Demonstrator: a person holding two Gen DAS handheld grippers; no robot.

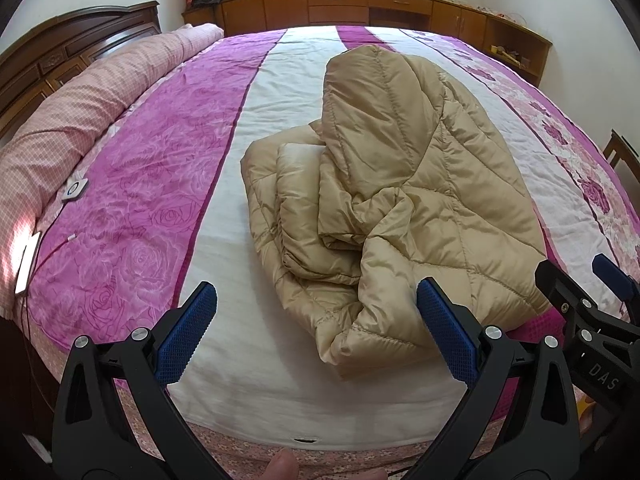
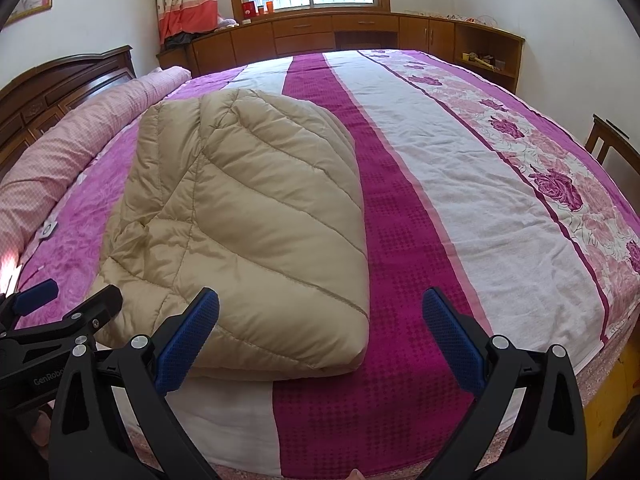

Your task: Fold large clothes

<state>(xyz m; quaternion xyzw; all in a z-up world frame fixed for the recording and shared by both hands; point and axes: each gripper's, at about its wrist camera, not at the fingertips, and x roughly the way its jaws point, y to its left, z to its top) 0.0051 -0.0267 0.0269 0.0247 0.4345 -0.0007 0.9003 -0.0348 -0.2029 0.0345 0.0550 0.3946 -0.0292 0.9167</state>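
A beige quilted puffer coat (image 1: 400,200) lies folded in a loose bundle on the bed; it also shows in the right wrist view (image 2: 248,216). My left gripper (image 1: 316,336) is open and empty, held just above the bed's near edge, its right finger beside the coat's near corner. My right gripper (image 2: 320,344) is open and empty, to the right of the coat's near edge, its left finger close to the coat. The right gripper shows at the right edge of the left wrist view (image 1: 576,284). The left gripper shows at the left edge of the right wrist view (image 2: 74,298).
The bed has a pink, white and magenta striped floral cover (image 2: 460,200). A rolled pink checked duvet (image 1: 80,120) lies along the dark wooden headboard (image 1: 60,44). A phone and cable (image 1: 28,260) lie at the left. Wooden cabinets (image 2: 360,32) stand under the window. A chair (image 2: 608,140) stands at the right.
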